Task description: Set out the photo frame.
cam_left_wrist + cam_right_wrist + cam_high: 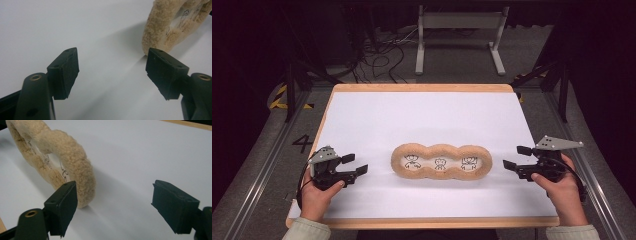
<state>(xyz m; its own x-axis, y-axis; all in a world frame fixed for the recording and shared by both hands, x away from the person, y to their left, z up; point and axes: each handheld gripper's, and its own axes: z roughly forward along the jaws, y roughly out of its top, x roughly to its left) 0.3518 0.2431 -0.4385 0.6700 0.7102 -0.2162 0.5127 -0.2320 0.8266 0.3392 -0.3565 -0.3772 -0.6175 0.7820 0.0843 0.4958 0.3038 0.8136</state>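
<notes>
A tan fleecy tray (441,150) with three round hollows, each with a small black drawing on its white floor, lies flat in the middle of the white table (422,120). My left gripper (354,165) stands open a short way off the tray's left end, nothing between its fingers. Off the right end my right gripper (517,156) is open too, apart from the tray. In the left gripper view the tray (160,30) rises at the upper right, beyond the gripper (112,71). The right gripper view has the tray (72,157) at the left, behind the gripper (113,206).
The table has a wooden rim (422,88). Beyond its far edge stand a grey metal frame (459,37) and loose cables (377,60) on the floor. Dark stand legs (292,85) flank the table on both sides.
</notes>
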